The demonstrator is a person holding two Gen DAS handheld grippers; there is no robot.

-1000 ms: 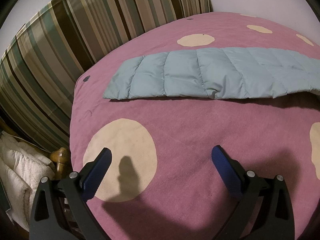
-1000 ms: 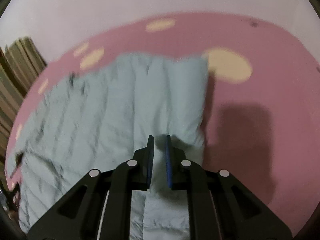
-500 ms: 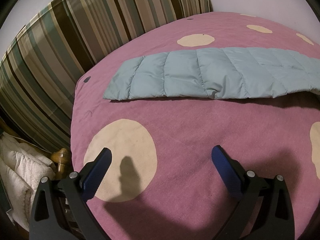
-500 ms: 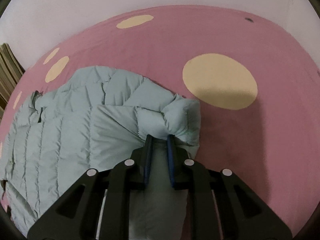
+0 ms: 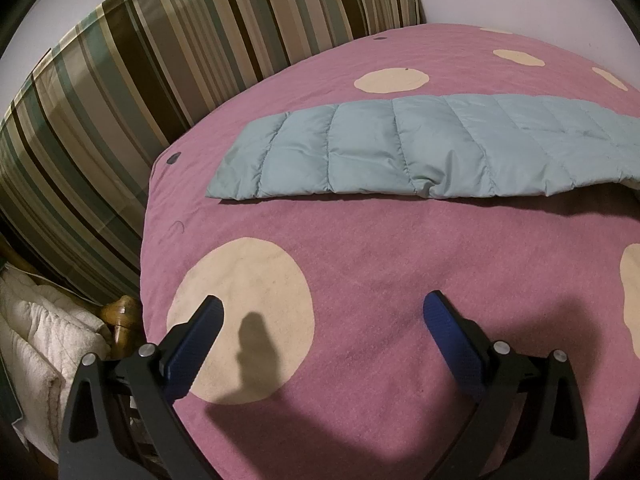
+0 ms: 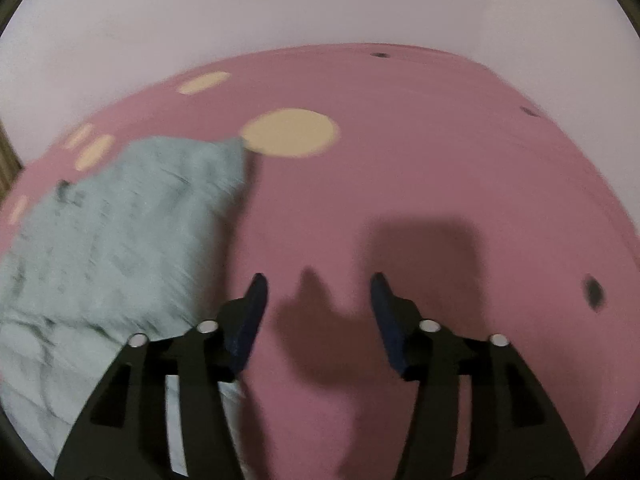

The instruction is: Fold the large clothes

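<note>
- We count 2 grippers, 1 quilted jacket and 1 bedspread.
- Left gripper (image 5: 322, 312): we see it angled down over the pink bedspread (image 5: 400, 264), jaws spread wide with nothing between them, above 1 cream dot (image 5: 244, 280).
- Right gripper (image 6: 318, 292): angled down over bare bedspread (image 6: 400, 168); its jaws have just been opening and stand apart, empty. This view is blurred.
- Light-blue quilted jacket (image 5: 400, 148): we find it lying flat on the bedspread, well beyond the left gripper; in the right view the jacket (image 6: 120, 232) sits just left of the left finger (image 6: 248, 320).
- Surroundings: 1 striped cushion (image 5: 140, 92) behind the bed, white folded towels (image 5: 36, 336) and 1 wooden knob (image 5: 122, 312) at lower left.
</note>
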